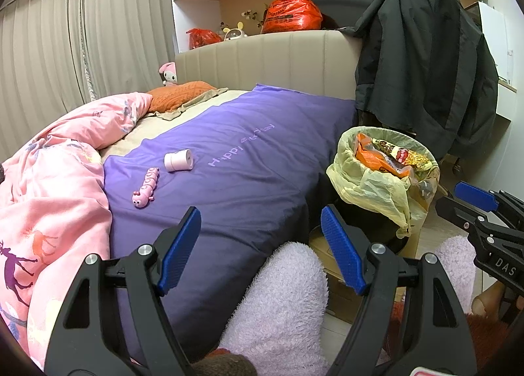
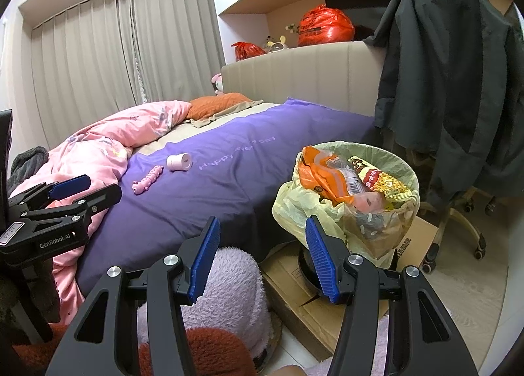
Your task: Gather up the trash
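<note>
While both grippers hover (empty), left gripper (image 1: 260, 250) agape, right gripper (image 2: 260, 259) likewise.

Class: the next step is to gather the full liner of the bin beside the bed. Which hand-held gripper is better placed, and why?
Probably the right hand-held gripper: open and empty, with the bin liner just beyond its right finger. The left hand-held gripper points mostly at the purple bedspread.

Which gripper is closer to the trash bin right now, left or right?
Right. The right gripper hangs open just in front of the trash bin, its near pad beside the liner. The left gripper, also open, sits over the purple bedspread, further from the bin.
</note>
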Action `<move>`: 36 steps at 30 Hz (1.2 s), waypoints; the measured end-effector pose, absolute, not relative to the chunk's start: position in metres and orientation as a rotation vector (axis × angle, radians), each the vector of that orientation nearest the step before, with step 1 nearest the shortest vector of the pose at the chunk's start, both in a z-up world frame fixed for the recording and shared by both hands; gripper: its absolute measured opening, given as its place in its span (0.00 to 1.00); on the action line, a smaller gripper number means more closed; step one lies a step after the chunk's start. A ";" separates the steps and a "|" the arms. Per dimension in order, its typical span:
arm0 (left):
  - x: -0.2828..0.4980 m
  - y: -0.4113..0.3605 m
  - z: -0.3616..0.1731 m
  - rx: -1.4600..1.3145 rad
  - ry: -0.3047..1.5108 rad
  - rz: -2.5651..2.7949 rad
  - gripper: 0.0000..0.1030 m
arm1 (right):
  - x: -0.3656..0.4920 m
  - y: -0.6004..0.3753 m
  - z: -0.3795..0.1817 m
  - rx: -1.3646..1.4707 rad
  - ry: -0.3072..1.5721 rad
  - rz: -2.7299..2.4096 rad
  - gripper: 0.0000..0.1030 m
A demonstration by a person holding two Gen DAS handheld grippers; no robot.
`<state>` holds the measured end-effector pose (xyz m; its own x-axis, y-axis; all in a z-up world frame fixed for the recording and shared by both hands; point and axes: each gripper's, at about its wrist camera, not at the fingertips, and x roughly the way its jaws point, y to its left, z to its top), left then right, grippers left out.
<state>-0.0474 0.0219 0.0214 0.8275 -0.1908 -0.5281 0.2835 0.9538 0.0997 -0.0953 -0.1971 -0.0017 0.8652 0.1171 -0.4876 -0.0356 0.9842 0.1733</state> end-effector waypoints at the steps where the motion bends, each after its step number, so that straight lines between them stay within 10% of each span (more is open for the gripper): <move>1: -0.047 0.022 0.021 0.177 0.541 -0.254 0.70 | -0.095 -0.197 -0.002 0.161 0.519 0.081 0.50; 36: -0.044 0.023 0.023 0.186 0.524 -0.263 0.70 | -0.095 -0.199 -0.001 0.157 0.523 0.078 0.50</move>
